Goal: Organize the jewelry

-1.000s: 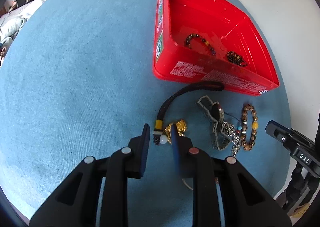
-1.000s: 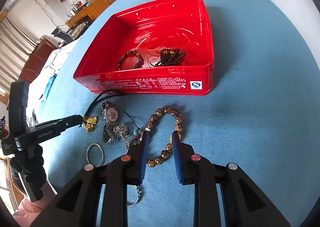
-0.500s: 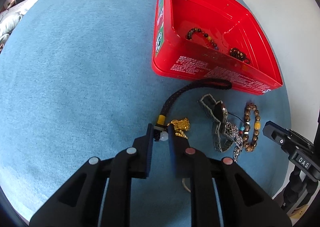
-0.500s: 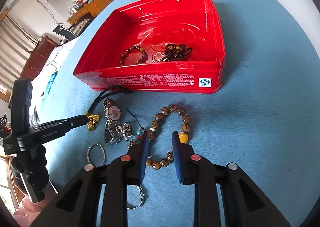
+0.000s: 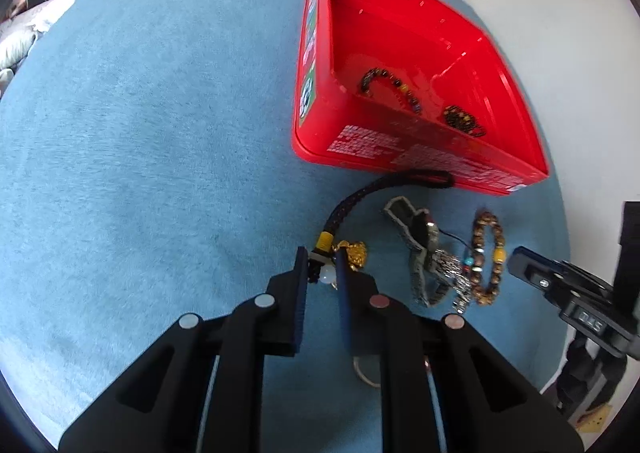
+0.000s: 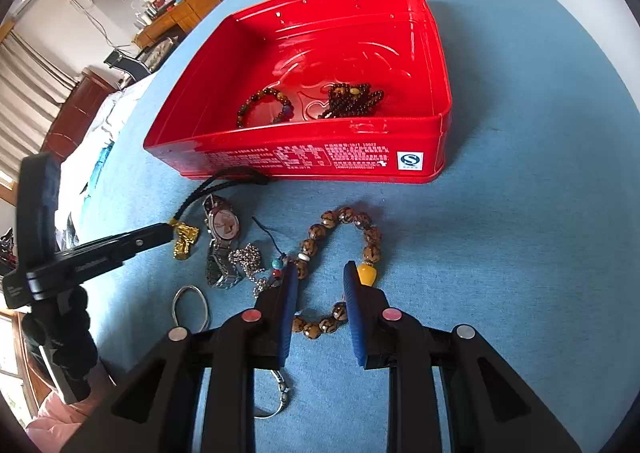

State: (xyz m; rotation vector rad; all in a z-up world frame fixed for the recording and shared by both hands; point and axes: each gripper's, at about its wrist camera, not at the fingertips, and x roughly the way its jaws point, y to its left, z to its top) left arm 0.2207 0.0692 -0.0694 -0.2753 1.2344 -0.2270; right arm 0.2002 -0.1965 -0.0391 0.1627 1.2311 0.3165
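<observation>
On the blue cloth, the left gripper (image 5: 322, 267) is closing on the black braided cord charm (image 5: 326, 249); next comes a lift to the red tin box (image 6: 436, 65). Rightward, the right gripper (image 6: 320, 281) straddles the brown bead bracelet (image 6: 370, 235), jaws apart.

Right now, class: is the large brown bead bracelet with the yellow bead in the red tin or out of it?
Out. The brown bead bracelet lies on the blue cloth in front of the red tin, whose front wall stands between them.

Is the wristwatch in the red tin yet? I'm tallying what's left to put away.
No. The wristwatch lies on the blue cloth outside the red tin, which holds only two beaded pieces.
</observation>
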